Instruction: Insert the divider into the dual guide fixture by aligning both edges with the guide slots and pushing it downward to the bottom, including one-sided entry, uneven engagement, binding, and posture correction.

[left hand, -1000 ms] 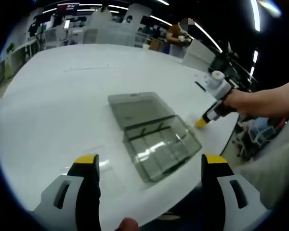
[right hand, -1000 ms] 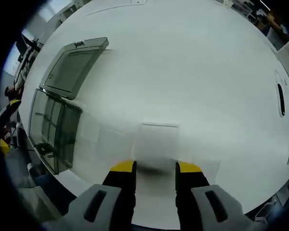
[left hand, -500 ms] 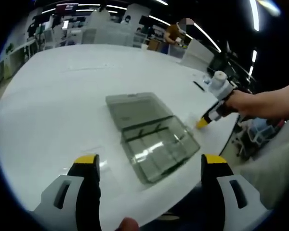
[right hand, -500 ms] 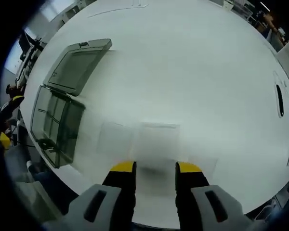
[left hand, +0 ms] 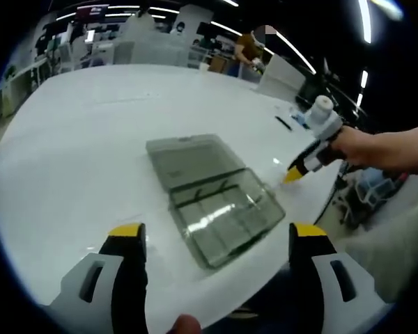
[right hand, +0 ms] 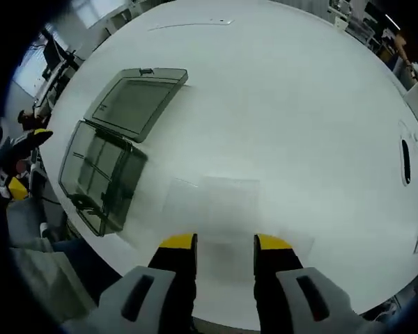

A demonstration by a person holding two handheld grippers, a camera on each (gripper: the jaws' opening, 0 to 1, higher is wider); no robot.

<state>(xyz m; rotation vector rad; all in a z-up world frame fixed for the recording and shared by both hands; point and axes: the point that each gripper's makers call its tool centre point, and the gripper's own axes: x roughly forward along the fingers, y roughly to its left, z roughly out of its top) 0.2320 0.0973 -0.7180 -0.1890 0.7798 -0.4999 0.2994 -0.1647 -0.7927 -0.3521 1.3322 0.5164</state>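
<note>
Two views examined. Left gripper view: the left gripper (left hand: 212, 240) hangs above the near edge of a white table (left hand: 76, 132), jaws spread wide with nothing between them. Ahead lies a smoky clear box (left hand: 223, 219) with inner partitions, its lid (left hand: 189, 160) folded flat behind it. Beyond the box, a hand (left hand: 376, 147) holds the right gripper (left hand: 292, 175) low at the table edge.

Right gripper view: the right gripper (right hand: 224, 242) has its jaws moderately parted over a clear divider (right hand: 230, 202) lying flat on the table; whether they touch it cannot be told. The box sits well apart to the left, open.
</note>
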